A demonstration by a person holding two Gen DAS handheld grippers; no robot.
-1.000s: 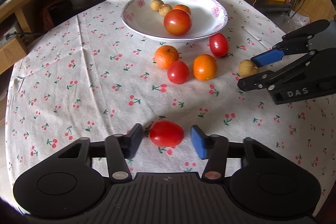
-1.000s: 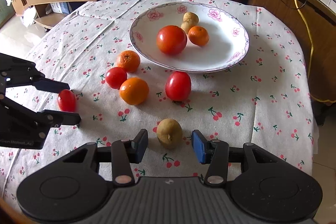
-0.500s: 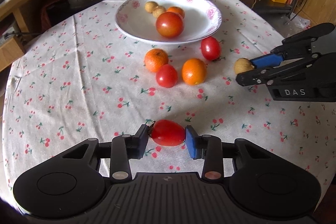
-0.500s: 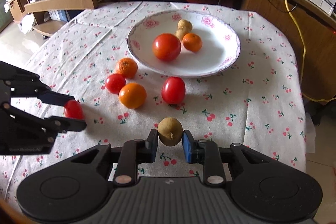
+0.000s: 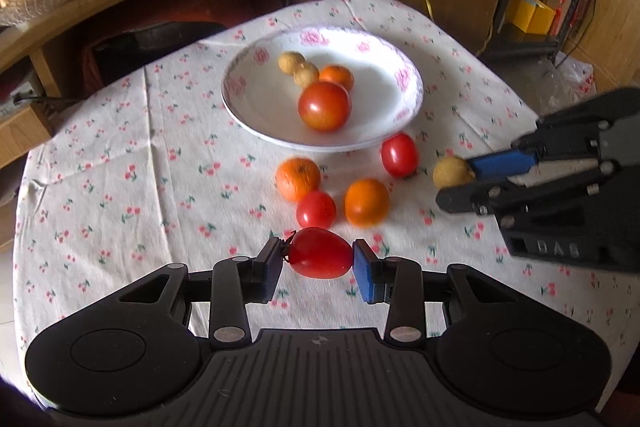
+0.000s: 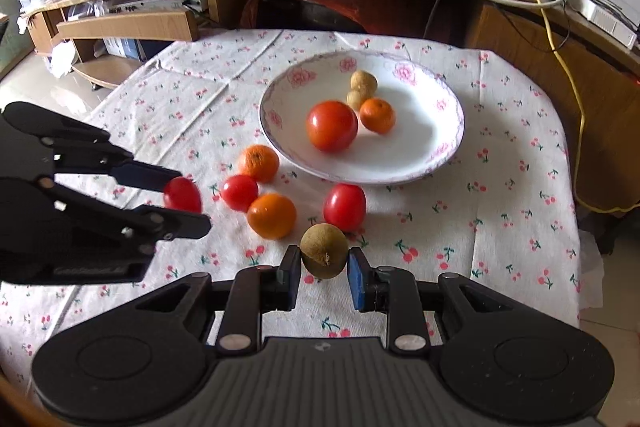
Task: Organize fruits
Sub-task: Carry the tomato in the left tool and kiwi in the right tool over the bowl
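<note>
Right now I have a fruit in each of my tongs. My left tongs (image 5: 318, 261) are squeezed onto a small red tomato (image 5: 319, 253), with a blue pad touching each side of it. My right tongs (image 6: 324, 269) are squeezed onto a little brown longan (image 6: 324, 251) the same way. Both fruits look lifted a bit above the surface (image 5: 120, 187), which has a cloth with tiny cherries on it. Ahead of me sits the white plate (image 6: 448, 143) with pink flowers on its rim. In the plate there is a big tomato (image 6: 332, 126), a small orange (image 6: 377, 115) and two more longans (image 6: 363, 83). Just beside the plate, on the cloth, four fruits wait their turn: two oranges, one at (image 6: 259, 163) and one at (image 6: 272, 215), and two small tomatoes, one at (image 6: 240, 192) and one at (image 6: 345, 207). I think I am at the carrying step, with both fruits picked up and not yet in the plate. Next I need to move both tongs forward over the plate, go over the loose fruits without bumping them, come down low, and open gently. The fruits are round, so if I drop them from high up they could roll away.
</note>
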